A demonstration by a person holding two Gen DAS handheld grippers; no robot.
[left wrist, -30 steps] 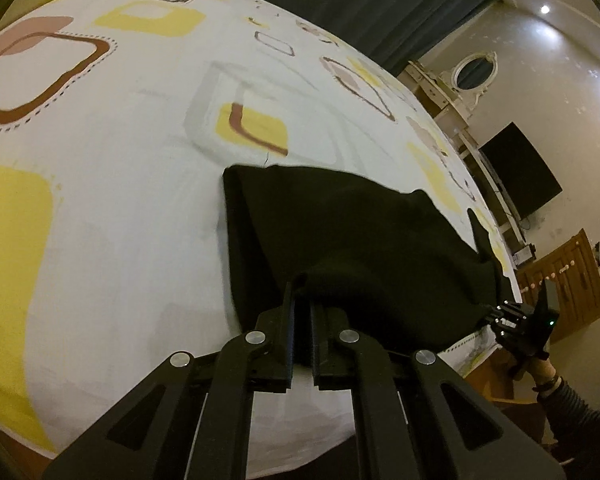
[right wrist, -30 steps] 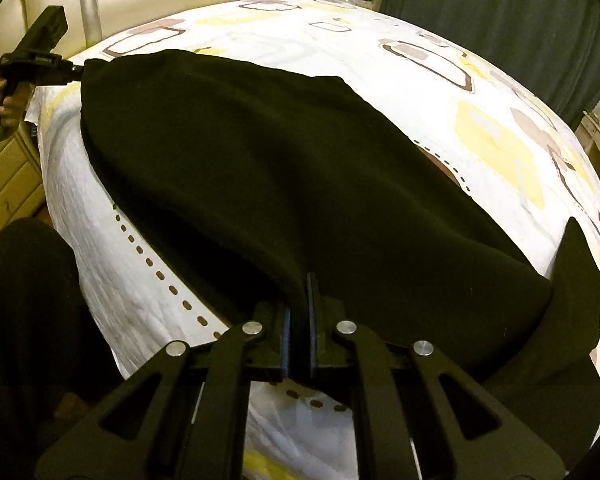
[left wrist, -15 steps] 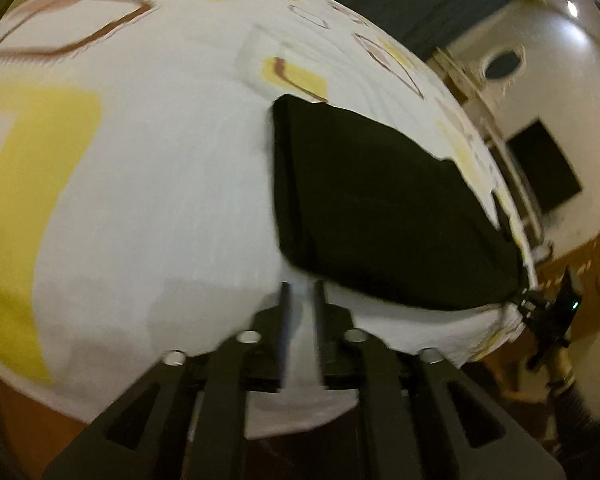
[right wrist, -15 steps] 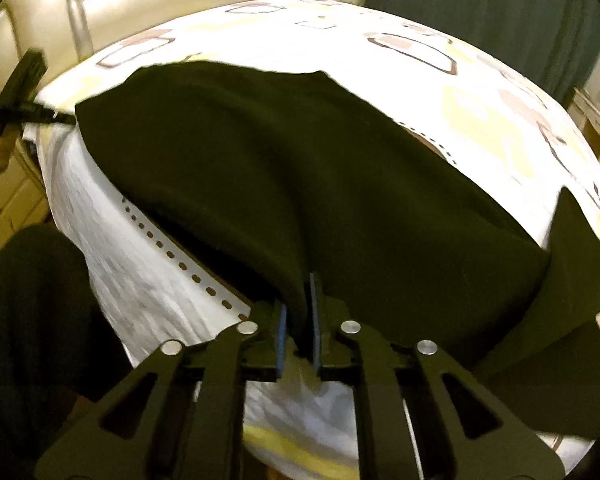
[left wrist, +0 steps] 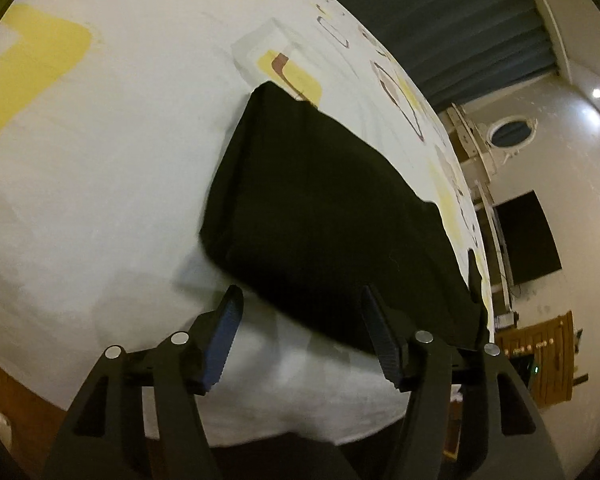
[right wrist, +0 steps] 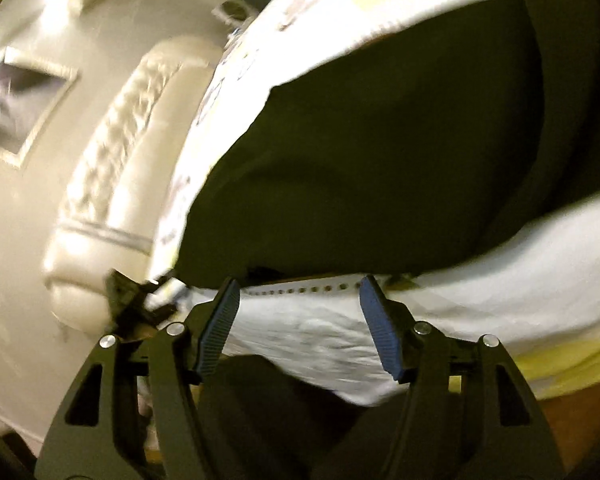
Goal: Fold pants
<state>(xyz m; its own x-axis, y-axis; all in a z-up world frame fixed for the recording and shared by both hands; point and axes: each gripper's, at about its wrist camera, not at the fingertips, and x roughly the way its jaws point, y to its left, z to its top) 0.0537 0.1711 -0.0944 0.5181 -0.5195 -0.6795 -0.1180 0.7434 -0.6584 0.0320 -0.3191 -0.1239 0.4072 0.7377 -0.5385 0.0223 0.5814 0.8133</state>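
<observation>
The black pants [left wrist: 320, 216] lie folded flat on the white bed sheet with yellow and brown squares [left wrist: 100, 140]. My left gripper [left wrist: 300, 332] is open and empty, just short of the pants' near edge. In the right wrist view the pants [right wrist: 380, 160] lie near the bed's edge, and my right gripper [right wrist: 300, 320] is open and empty, just off that edge. This view is tilted and blurred. The left gripper shows small at the pants' far corner in the right wrist view [right wrist: 132, 300].
A padded cream headboard [right wrist: 112, 184] stands at the left of the right wrist view. Dark curtains [left wrist: 440, 20], a white dresser with an oval mirror [left wrist: 508, 132] and a black TV [left wrist: 528, 236] lie beyond the bed. The bed's wooden frame [left wrist: 16, 400] is below the sheet.
Both grippers have let go of the pants and opened wide. The pants now lie flat on the bed. The right gripper has swung and tilted toward the headboard.
</observation>
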